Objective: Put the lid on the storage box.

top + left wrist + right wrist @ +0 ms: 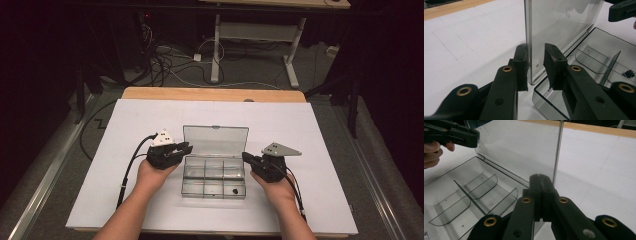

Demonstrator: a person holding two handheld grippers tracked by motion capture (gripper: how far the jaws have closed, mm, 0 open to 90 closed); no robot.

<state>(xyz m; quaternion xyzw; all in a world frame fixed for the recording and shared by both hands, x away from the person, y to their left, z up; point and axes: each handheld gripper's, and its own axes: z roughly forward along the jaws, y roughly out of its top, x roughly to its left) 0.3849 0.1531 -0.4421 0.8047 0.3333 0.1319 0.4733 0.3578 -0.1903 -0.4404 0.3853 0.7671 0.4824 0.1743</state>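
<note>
A clear plastic compartment box sits mid-table with its lid standing upright at the back. A small black item lies in its front right compartment. My left gripper is at the lid's left end. In the left gripper view it straddles the lid's edge: one pad lies against the lid, the other stands off with a gap, so it is open. My right gripper is at the box's right end. Its jaws are pressed together in front of the lid's lower corner, with nothing visible between them.
White paper covers the table, and a wooden edge shows at the far side. Each gripper's cable trails back toward the near edge. Beyond the table lie floor cables and another table's legs.
</note>
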